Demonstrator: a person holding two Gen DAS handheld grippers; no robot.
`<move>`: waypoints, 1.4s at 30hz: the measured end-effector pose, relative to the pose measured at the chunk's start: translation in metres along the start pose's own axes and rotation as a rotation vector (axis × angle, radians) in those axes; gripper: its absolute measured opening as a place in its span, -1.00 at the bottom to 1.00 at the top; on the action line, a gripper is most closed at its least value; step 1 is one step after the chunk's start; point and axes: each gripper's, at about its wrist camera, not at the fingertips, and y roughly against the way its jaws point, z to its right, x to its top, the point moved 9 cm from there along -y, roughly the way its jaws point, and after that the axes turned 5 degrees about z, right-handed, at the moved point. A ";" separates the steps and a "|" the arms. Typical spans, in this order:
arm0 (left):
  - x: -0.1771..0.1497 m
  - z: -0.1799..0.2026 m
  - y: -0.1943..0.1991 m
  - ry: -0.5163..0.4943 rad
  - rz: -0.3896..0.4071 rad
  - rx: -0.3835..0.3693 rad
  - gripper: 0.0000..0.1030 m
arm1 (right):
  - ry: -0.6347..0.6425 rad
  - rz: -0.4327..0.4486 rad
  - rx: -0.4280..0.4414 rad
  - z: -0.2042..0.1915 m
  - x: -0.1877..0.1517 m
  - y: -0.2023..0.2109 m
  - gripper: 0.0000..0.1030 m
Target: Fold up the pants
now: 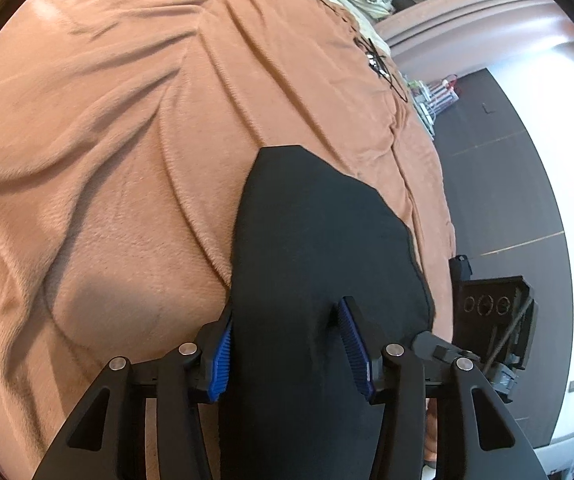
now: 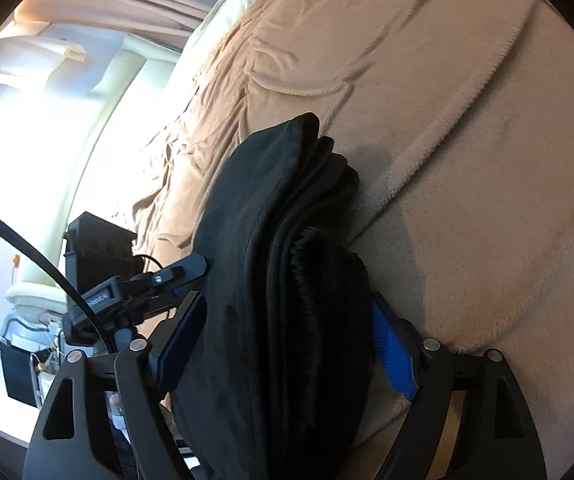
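One pair of black pants (image 1: 319, 264), soft and folded into thick layers, lies on one fuzzy tan blanket (image 1: 119, 152) with many long wrinkles. There are two grippers. The left gripper (image 1: 289, 344) has its ridged blue pads (image 1: 221, 364) pressed on the pants. The right gripper (image 2: 287, 344) squeezes the folded stack too, where the layers show at the edge.

Folded pants (image 1: 319, 248) on the blanket (image 1: 107, 160), between the fingers of each tool, floor (image 1: 499, 184) beyond the blanket's edge.
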 end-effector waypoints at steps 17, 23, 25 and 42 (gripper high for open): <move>0.002 -0.012 -0.006 0.046 0.008 -0.004 -0.17 | 0.041 0.014 -0.022 -0.007 -0.003 0.005 -0.42; 0.002 0.001 0.008 0.003 0.031 0.019 -0.58 | 0.055 0.036 0.007 -0.011 -0.004 0.009 -0.51; 0.002 0.003 0.015 0.001 0.044 0.017 -0.62 | 0.069 0.048 0.022 -0.016 -0.004 0.011 -0.52; -0.019 0.064 0.075 -0.058 0.142 -0.051 -0.72 | 0.211 0.209 0.050 -0.054 -0.026 0.050 -0.53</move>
